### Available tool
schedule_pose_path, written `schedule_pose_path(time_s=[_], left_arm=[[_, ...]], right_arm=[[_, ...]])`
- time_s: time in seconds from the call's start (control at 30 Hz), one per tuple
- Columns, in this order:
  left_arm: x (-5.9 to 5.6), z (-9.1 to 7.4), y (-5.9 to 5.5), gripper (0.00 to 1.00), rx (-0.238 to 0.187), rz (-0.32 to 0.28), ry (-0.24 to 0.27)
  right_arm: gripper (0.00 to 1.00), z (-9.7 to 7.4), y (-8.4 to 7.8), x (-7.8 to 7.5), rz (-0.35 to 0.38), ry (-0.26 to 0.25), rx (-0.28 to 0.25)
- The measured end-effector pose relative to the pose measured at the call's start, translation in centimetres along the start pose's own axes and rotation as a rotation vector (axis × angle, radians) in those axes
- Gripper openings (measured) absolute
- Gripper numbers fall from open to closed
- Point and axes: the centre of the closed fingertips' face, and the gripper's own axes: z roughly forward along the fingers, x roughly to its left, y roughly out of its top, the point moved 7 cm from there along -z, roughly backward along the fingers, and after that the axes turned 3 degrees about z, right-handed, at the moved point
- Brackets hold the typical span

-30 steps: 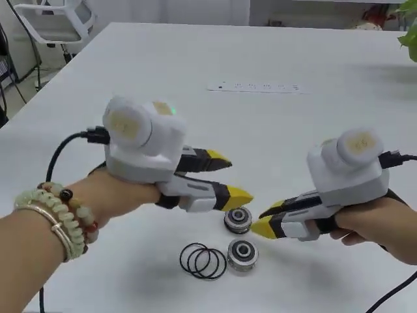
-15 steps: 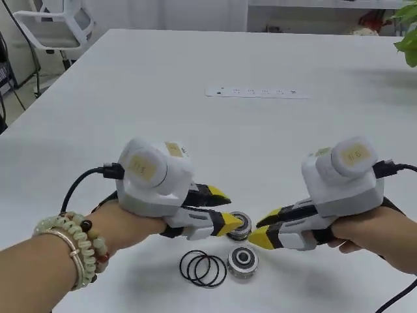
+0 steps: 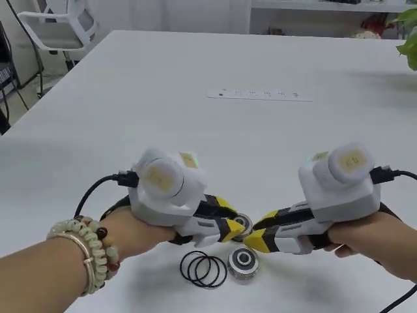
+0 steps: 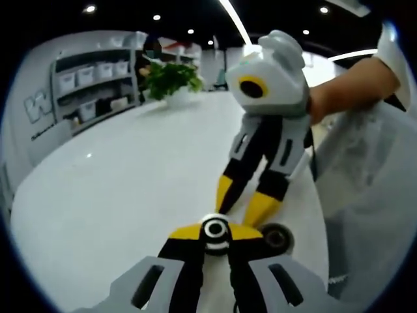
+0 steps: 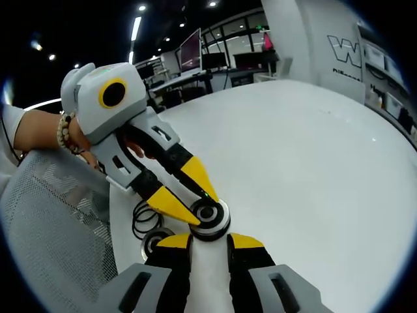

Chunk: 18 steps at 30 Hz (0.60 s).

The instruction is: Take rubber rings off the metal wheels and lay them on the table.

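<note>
So the metal wheel (image 3: 243, 223) I'm working on sits low in the middle of the head view, right between the two tools. My left gripper (image 3: 229, 218) is clamped on it; in the left gripper view the yellow tips sit on either side of the wheel with the hub showing between them. I honestly can't tell if the wheel is lifted or resting on the table (image 3: 163, 98). My right gripper (image 3: 259, 229) comes in from the right side of the frame with its jaws parted. Its tips are just beside the wheel and not gripping anything. Just below that, near the bottom edge, there's the second wheel (image 3: 243, 259) lying flat. The rubber rings (image 3: 203, 268) are right next to it on its left, three thin black loops overlapping each other on the tabletop. Further out, a white power strip (image 3: 259, 95) lies across the upper middle of the frame. There's an office chair (image 3: 62, 29) in the upper left corner and a bit of green plant (image 3: 409, 39) at the upper right edge.
</note>
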Motion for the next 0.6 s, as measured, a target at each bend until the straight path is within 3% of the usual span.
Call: schedule_pose_path(time_s=[0.17, 0.3, 0.43, 0.6], left_arm=[[0.07, 0.04, -0.07, 0.15, -0.004, -0.003, 0.001], [0.02, 0.03, -0.15, 0.14, -0.009, -0.008, 0.005], [0.02, 0.03, -0.17, 0.14, -0.009, -0.01, 0.007], [-0.02, 0.0, -0.19, 0.14, -0.006, -0.007, 0.011]], right_arm=[[0.15, 0.2, -0.09, 0.04, -0.094, -0.014, -0.006], [0.12, 0.05, -0.18, -0.02, -0.1, -0.015, 0.005], [0.01, -0.07, -0.05, -0.16, -0.152, -0.025, -0.002], [0.0, -0.15, -0.06, -0.16, -0.135, -0.049, 0.008]])
